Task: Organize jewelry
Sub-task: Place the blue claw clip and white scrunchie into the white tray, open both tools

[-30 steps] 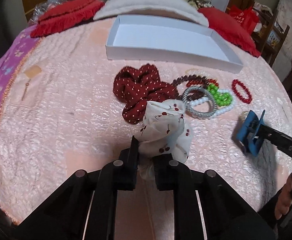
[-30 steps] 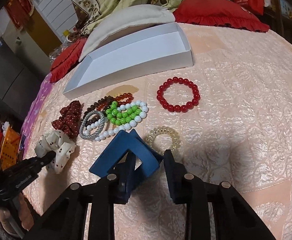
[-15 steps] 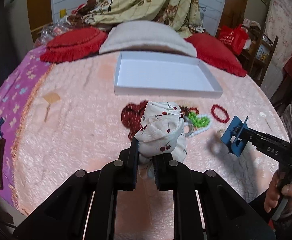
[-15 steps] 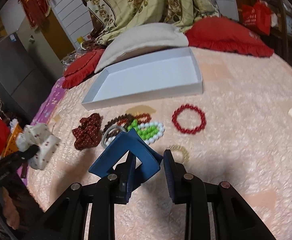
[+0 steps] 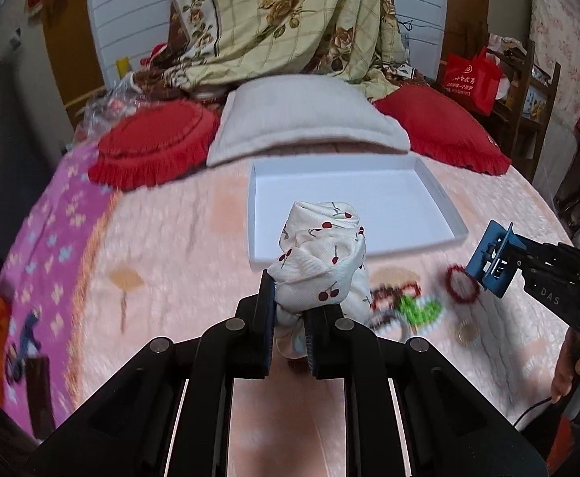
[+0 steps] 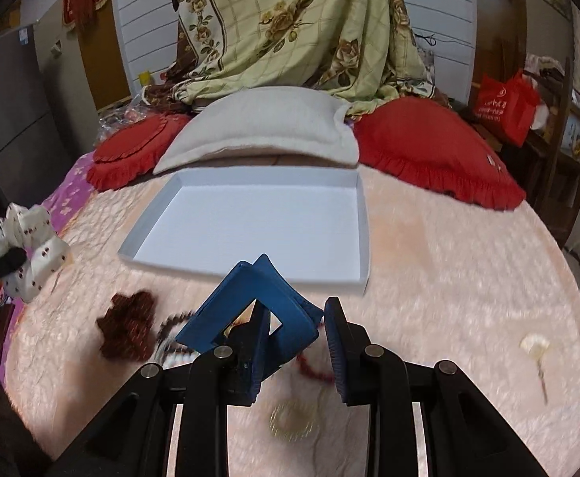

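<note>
My left gripper (image 5: 290,298) is shut on a white cherry-print scrunchie (image 5: 322,254) and holds it in the air above the pink bedspread, in front of the near wall of the white box (image 5: 369,198). In the right wrist view the same scrunchie (image 6: 31,238) hangs at the far left. My right gripper (image 6: 297,310) is shut on a blue hair claw clip (image 6: 246,302), lifted just short of the box (image 6: 250,222). The left wrist view shows that blue clip (image 5: 489,254) at the right, off the bed.
On the bedspread below lie a dark red dotted scrunchie (image 6: 129,326), a red bead bracelet (image 5: 463,282), green and white beads (image 5: 413,306) and a clear coil hair tie (image 6: 294,419). A grey pillow (image 5: 306,119) and red cushions lie behind the box.
Both grippers have risen from the bedspread with the scrunchie and the blue clip still in them. The jewelry pile now lies lower and farther away, and the box sits nearer the middle.
</note>
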`<state>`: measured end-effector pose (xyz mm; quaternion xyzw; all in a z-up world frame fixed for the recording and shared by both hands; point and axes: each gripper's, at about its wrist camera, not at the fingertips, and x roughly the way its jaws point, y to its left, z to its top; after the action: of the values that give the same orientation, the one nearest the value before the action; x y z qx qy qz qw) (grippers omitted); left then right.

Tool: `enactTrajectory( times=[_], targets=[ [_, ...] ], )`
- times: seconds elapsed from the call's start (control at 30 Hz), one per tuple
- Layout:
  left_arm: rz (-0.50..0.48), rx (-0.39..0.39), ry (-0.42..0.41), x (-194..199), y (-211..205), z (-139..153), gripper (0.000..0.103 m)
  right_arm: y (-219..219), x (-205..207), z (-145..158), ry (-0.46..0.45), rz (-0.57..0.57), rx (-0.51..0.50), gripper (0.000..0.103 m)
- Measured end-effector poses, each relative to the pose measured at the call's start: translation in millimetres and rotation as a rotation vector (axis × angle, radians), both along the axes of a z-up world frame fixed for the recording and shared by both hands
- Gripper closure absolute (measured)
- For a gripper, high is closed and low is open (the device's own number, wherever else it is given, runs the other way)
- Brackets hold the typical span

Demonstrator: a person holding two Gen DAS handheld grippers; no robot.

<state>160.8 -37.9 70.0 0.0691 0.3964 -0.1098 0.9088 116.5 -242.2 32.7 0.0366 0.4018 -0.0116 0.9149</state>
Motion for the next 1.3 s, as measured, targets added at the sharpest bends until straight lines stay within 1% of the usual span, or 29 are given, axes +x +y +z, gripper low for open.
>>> enactTrajectory(
  times=[0.17,0.23,0.3,0.33,0.37,0.43,0.53,0.67,0.8,0.9,1.0,1.07,1.1,1.13,1.17,1.2,1.23,1.3],
  targets=[
    [-0.026,0.061,-0.017,56,-17,9,0.091,-13,48,10,-0.011,-0.001,0.018,0.076],
    [-0.029,0.071,-0.003,86,-24,8,0.091,-19,76,11,0.0,0.006,0.046,0.076],
    [-0.033,0.068,0.026,119,-31,1,0.091,-24,102,9,0.017,0.01,0.082,0.076],
    [-0.032,0.064,0.038,130,-33,-2,0.091,-26,116,6,0.028,0.009,0.095,0.076],
    [-0.029,0.056,0.061,147,-35,-10,0.091,-27,125,3,0.038,0.007,0.1,0.076],
    [-0.03,0.045,0.105,169,-39,-25,0.091,-29,148,-9,0.067,0.004,0.111,0.076],
    [-0.007,0.065,0.155,202,-44,-55,0.091,-31,180,-31,0.12,-0.007,0.118,0.076],
    [0.046,0.073,0.206,239,-42,-91,0.091,-43,207,-56,0.162,-0.036,0.147,0.076],
    [0.074,0.071,0.219,263,-41,-109,0.091,-56,224,-76,0.2,-0.069,0.173,0.076],
    [0.087,0.065,0.221,274,-41,-117,0.091,-62,231,-87,0.218,-0.083,0.199,0.076],
    [0.088,0.065,0.212,279,-40,-119,0.08,-65,235,-89,0.217,-0.09,0.2,0.076],
    [0.088,0.053,0.205,280,-38,-119,0.066,-66,236,-89,0.209,-0.096,0.203,0.076],
    [0.092,0.046,0.201,280,-37,-118,0.063,-67,236,-89,0.209,-0.101,0.209,0.076],
    [0.094,0.039,0.199,280,-36,-118,0.058,-68,237,-89,0.211,-0.103,0.218,0.073],
    [0.098,0.028,0.198,279,-34,-117,0.057,-68,238,-89,0.212,-0.105,0.221,0.068],
    [0.101,0.012,0.199,279,-32,-116,0.057,-68,239,-88,0.207,-0.11,0.217,0.056],
    [0.103,0.001,0.2,277,-32,-114,0.057,-67,238,-87,0.195,-0.113,0.212,0.051],
    [0.112,-0.032,0.202,273,-27,-108,0.057,-66,236,-81,0.175,-0.114,0.194,0.051]
  ],
)
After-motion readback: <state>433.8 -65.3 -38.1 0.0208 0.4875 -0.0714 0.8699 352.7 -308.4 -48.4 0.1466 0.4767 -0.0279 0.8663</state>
